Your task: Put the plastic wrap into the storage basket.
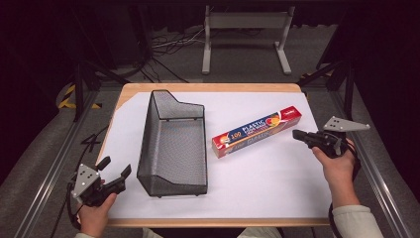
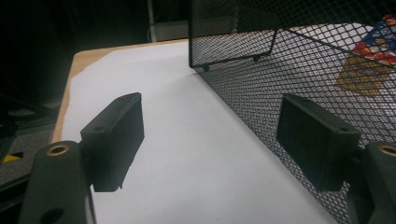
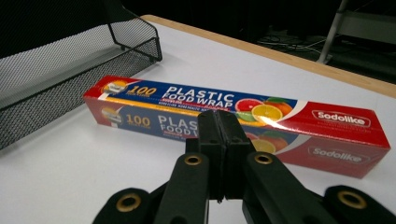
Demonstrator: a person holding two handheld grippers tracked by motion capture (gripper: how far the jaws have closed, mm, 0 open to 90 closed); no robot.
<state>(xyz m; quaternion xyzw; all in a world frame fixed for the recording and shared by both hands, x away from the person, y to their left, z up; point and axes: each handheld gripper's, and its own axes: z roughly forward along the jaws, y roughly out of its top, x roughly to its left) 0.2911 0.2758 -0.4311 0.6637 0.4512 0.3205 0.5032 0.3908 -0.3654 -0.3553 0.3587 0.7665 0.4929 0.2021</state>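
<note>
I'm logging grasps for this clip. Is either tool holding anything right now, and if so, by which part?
Nothing is held. The right tool is shut on itself, just short of the plastic wrap box. The left tool stands open beside the mesh basket.

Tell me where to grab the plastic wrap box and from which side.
Grip the plastic wrap box across its narrow width near the middle, coming down from above with the right gripper, which is nearest but shut, so open it first. The box lies flat on the white table cover, long and slim, with free space along both long sides; the mesh basket stands apart to its left.
</note>
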